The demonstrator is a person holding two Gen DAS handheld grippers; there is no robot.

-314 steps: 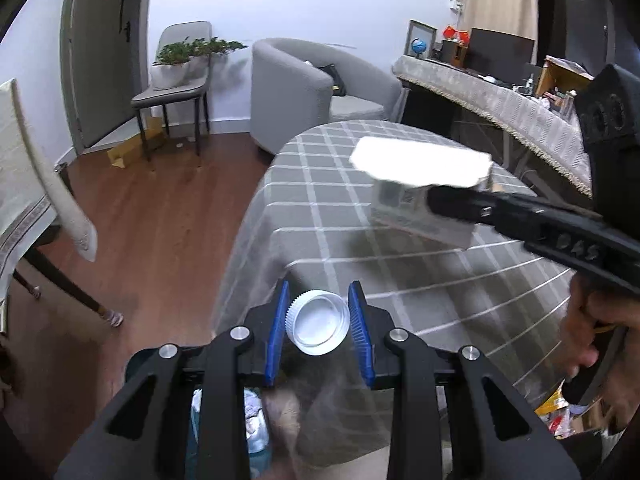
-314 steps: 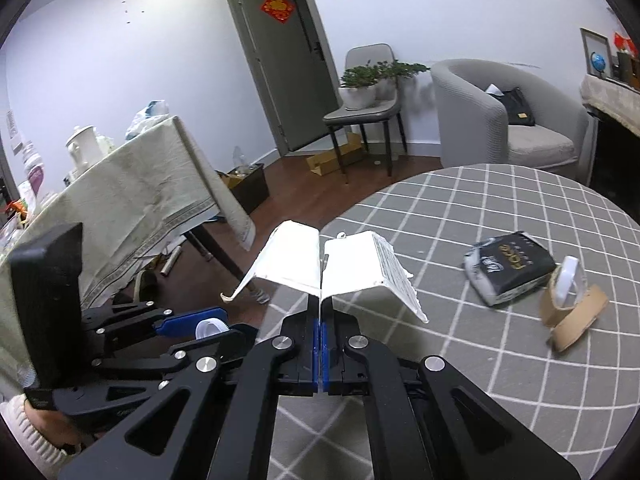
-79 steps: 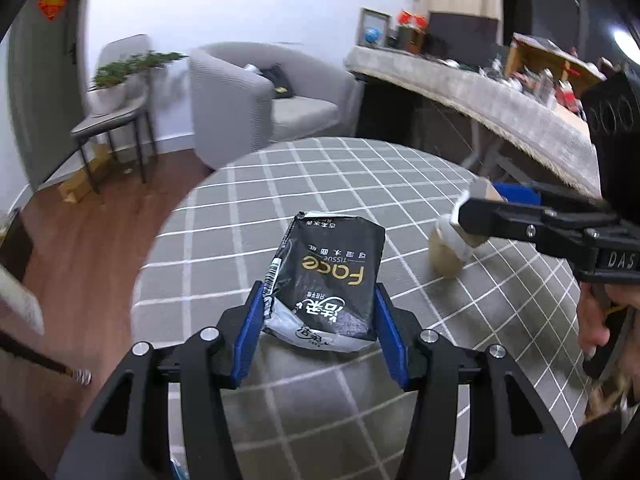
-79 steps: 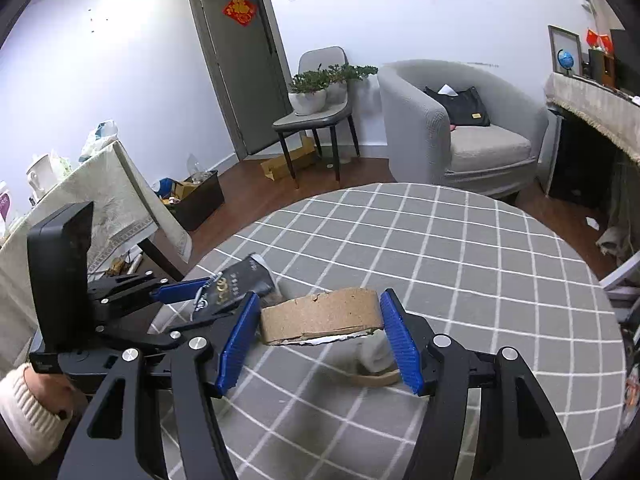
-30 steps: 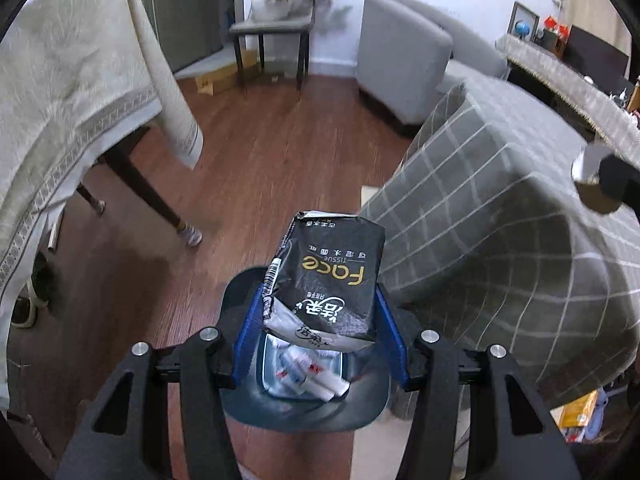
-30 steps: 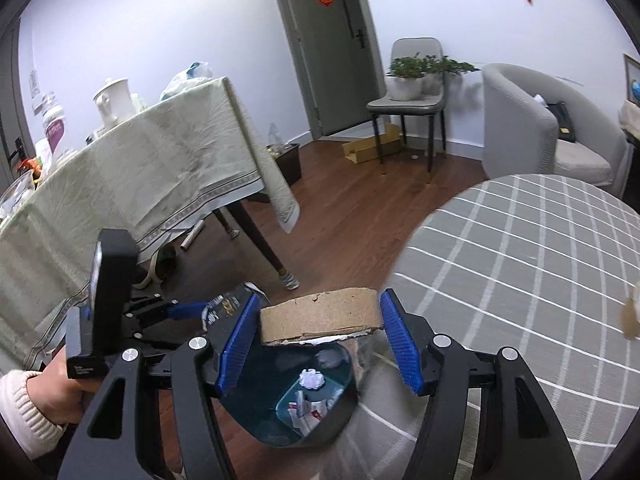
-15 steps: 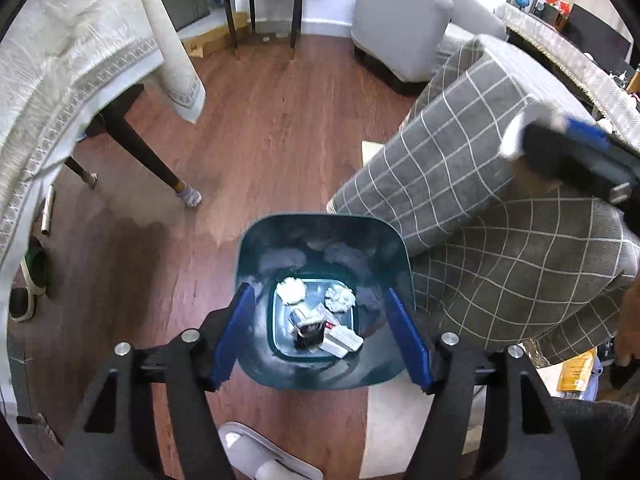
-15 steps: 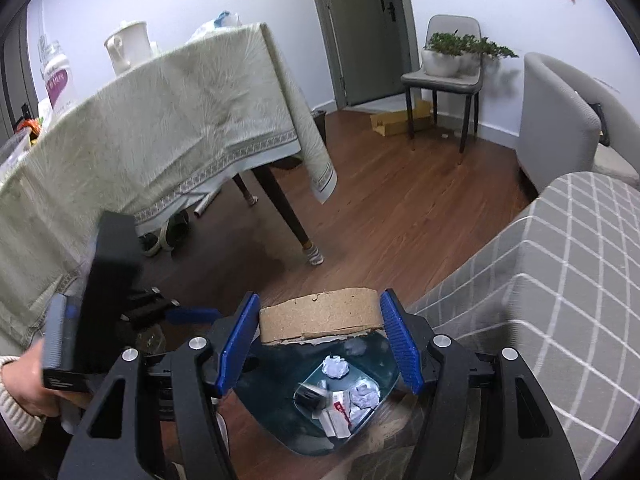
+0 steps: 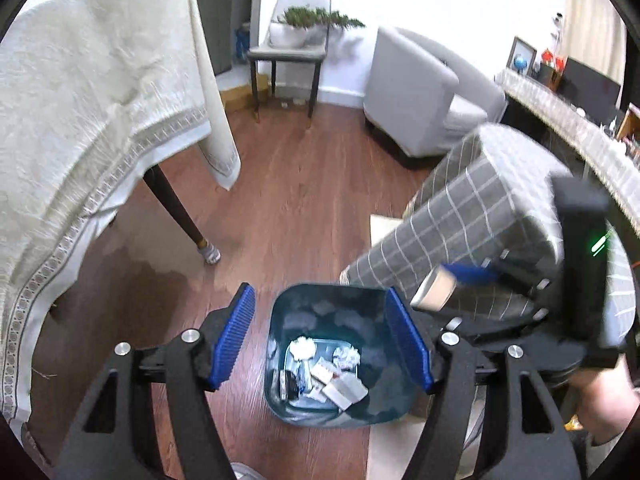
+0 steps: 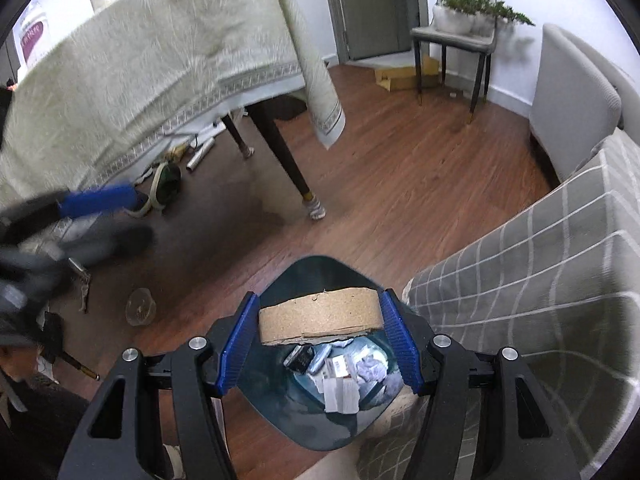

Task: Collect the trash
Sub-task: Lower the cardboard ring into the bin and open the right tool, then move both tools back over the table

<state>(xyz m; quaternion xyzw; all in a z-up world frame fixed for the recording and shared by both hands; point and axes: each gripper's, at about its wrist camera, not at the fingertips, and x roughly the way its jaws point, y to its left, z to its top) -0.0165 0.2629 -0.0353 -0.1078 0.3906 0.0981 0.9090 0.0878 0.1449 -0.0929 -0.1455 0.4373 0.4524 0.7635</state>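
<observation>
A dark teal trash bin stands on the wood floor beside the round table; it also shows in the right wrist view. Crumpled paper, wrappers and a black tissue pack lie inside it. My left gripper is open and empty above the bin. My right gripper is shut on a brown cardboard tape roll and holds it directly over the bin's mouth. The right gripper with the roll also shows at the right of the left wrist view.
The round table with the grey checked cloth hangs right beside the bin. A table with a cream cloth and dark legs stands to the left. A grey armchair and a chair with a plant are farther back.
My left gripper let the black tissue pack drop into the bin and has pulled back and tilted up. My right gripper has brought the tape roll over the bin.
</observation>
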